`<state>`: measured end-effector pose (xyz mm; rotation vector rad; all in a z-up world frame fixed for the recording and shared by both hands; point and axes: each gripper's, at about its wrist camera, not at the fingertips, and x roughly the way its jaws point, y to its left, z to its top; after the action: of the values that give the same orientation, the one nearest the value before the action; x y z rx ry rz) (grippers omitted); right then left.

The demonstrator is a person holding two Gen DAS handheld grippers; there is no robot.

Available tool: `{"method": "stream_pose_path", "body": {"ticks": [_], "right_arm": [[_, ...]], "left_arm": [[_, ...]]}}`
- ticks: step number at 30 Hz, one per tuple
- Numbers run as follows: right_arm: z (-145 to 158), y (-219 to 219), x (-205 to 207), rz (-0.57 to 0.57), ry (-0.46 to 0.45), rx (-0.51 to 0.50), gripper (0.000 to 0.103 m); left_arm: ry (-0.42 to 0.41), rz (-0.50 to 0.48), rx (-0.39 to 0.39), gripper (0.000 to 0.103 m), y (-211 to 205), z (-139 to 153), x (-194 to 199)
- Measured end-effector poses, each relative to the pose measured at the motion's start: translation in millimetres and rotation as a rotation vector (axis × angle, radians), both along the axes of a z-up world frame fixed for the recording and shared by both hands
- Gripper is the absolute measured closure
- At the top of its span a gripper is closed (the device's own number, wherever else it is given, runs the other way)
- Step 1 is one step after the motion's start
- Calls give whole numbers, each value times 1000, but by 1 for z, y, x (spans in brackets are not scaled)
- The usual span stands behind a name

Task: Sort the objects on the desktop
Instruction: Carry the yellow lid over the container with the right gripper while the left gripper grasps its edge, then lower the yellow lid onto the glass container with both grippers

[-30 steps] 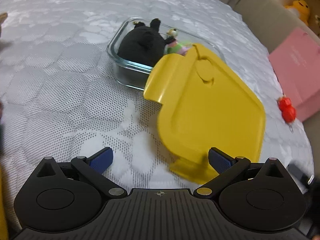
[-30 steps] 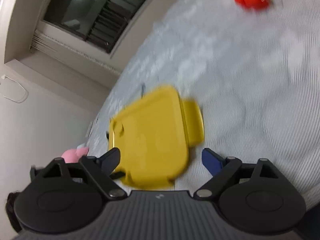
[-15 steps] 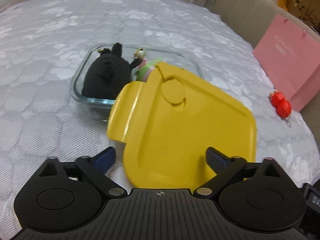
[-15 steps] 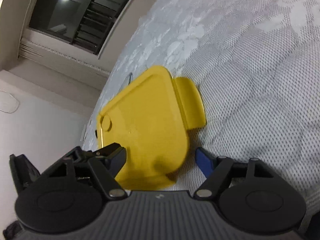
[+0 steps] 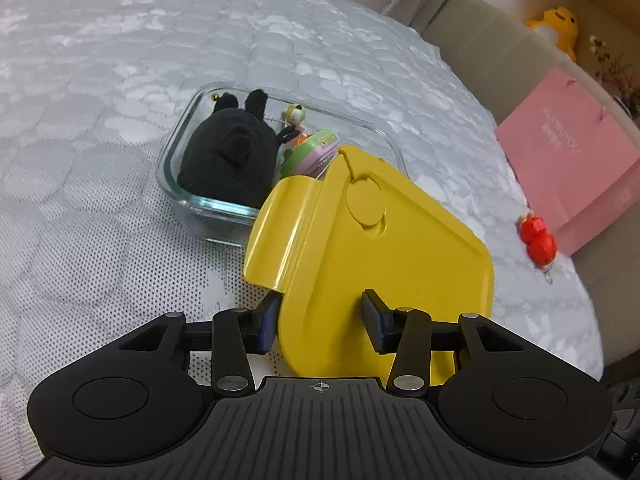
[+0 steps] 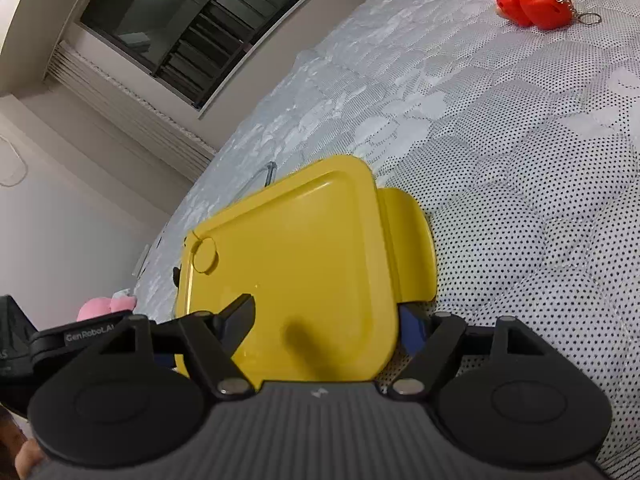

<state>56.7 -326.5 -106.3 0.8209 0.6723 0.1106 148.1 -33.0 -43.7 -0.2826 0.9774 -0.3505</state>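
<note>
A yellow lid [image 5: 384,264] with side flaps is held tilted, its far edge over the near right rim of a clear glass container [image 5: 192,200]. The container holds a black plush toy [image 5: 228,156] and small colourful figures [image 5: 304,148]. My left gripper [image 5: 320,320] is shut on the lid's near edge, one finger above and one below. In the right wrist view the lid [image 6: 296,264] fills the middle and my right gripper [image 6: 324,320] is shut on its near edge. A red keychain toy [image 6: 532,0] lies on the quilt, apart from both grippers.
A white quilted cover [image 5: 100,100] spreads under everything. The red keychain toy also shows at the right in the left wrist view [image 5: 538,236], by a pink paper bag [image 5: 572,176]. A pink plush [image 6: 104,308] lies far left. A yellow plush [image 5: 554,28] sits behind.
Both grippers have closed from open onto the yellow lid's edge. The lid has been raised and moved closer to the glass container.
</note>
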Motion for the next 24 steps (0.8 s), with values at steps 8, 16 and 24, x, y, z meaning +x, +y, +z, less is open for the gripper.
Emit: {"method": "stream_pose_path", "body": {"ticks": [8, 16, 24], "right_arm": [[17, -16, -14, 17, -47, 9, 79], [75, -9, -5, 77, -195, -133, 80], [135, 18, 53, 204, -291, -186, 80]], "left_arm": [[-12, 37, -56, 59, 17, 4, -2], [-97, 18, -95, 59, 24, 43, 8], [-221, 102, -99, 43, 54, 95, 34]]}}
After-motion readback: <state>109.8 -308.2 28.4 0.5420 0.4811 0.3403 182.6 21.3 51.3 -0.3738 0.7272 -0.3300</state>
